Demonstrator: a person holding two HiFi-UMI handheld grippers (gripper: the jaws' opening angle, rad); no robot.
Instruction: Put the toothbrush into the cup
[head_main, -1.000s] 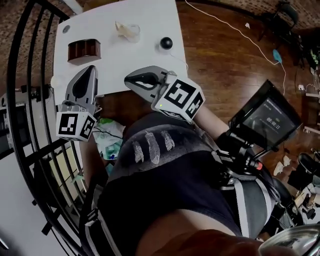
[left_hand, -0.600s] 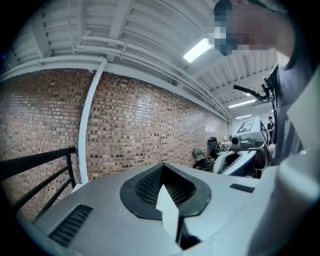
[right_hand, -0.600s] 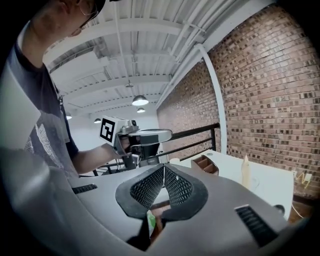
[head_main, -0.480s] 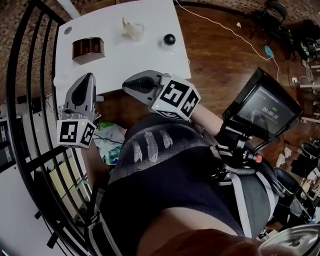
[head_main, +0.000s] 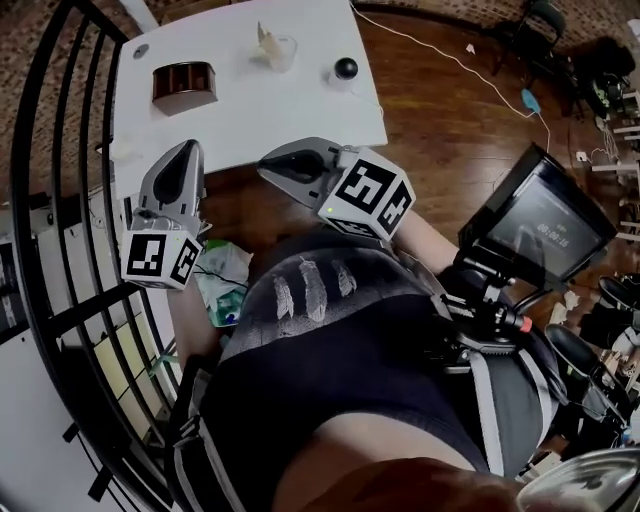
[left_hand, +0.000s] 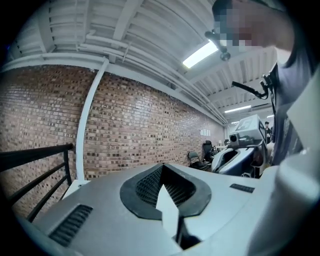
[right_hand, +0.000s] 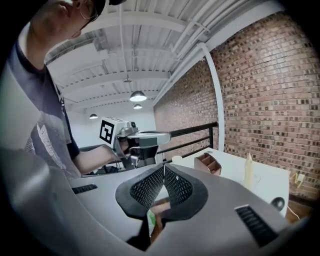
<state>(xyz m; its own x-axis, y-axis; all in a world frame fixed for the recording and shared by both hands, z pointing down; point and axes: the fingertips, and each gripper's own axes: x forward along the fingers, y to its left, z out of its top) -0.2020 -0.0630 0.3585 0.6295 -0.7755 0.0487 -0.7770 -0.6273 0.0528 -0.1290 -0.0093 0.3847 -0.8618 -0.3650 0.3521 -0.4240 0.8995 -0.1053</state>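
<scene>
Toothbrush (head_main: 265, 38): pretty sure it's the pale tapered thing standing at the cup (head_main: 281, 54), on the far side of the table. Can't tell if it's already inside or just behind the rim.
Long axis: near upright, thin end up.
Right claw (head_main: 265, 164): pressed together, nothing in it. It's at the table's near edge, well apart from the cup, and the cup sits ahead and off to the right of where it points.
Left claw (head_main: 189, 147): closed tight too, empty, further from the cup. I'd go right-handed.
Box (head_main: 185, 82): left of the cup, well apart.
Ball (head_main: 346, 68): right of the cup.
Table (head_main: 240, 115): white.
Room: brick wall behind the cup, black railing (head_main: 60, 200) to its left, wood floor (head_main: 440, 110) to its right.
</scene>
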